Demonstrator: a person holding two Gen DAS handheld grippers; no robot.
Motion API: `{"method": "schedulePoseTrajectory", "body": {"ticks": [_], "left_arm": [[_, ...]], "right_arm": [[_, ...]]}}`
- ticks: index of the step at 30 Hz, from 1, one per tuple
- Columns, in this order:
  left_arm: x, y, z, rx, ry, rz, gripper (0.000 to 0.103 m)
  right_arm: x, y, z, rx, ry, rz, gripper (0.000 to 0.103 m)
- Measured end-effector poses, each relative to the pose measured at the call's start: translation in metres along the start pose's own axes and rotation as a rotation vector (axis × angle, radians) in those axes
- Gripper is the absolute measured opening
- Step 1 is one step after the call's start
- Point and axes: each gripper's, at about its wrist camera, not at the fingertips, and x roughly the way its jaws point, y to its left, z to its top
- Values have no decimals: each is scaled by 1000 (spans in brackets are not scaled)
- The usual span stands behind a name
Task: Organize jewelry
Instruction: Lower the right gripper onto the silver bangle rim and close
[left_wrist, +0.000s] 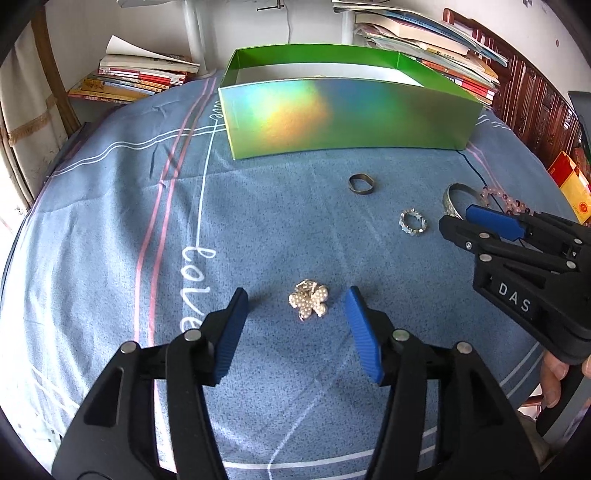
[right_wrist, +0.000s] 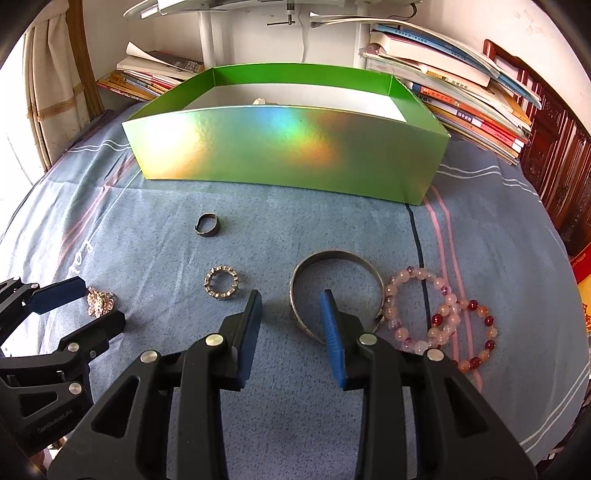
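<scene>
A silver flower brooch (left_wrist: 308, 300) lies on the blue cloth between the open jaws of my left gripper (left_wrist: 297, 301), untouched. It also shows in the right wrist view (right_wrist: 99, 302). My right gripper (right_wrist: 291, 301) is open, its jaws astride the near left rim of a silver bangle (right_wrist: 334, 293). A dark ring (left_wrist: 362, 184) and a crystal ring (left_wrist: 413, 221) lie beyond. Two bead bracelets, pale pink (right_wrist: 413, 306) and red-orange (right_wrist: 467, 332), lie right of the bangle. The green holographic box (right_wrist: 288, 147) stands open at the back with a small item inside.
Stacks of books (right_wrist: 461, 85) lie behind the box on the right and others (left_wrist: 140, 79) on the left. A white lamp post (right_wrist: 207, 40) stands behind. A dark wooden headboard (right_wrist: 561, 155) borders the right. A red-yellow packet (left_wrist: 570, 186) sits at the right edge.
</scene>
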Motion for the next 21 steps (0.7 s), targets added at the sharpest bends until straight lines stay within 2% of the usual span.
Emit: {"method": "schedulePoseTrajectory", "body": {"ticks": [3,9,15,21], "left_arm": [[-1,-2,0,5,-2,-16,46],[-2,-6,1,25,-6,-37,22],[2,-3,7,2,-9,-23,21],[3,-1,9,-10,-9,-16,22]], "right_arm": [[-1,0,-1,0,0,7,32],[-2,5,-2,-15,-5,24,16],[-1,7,-2,-18,-7,30,9],[-1,8,-1,-24,-6,24,9]]}}
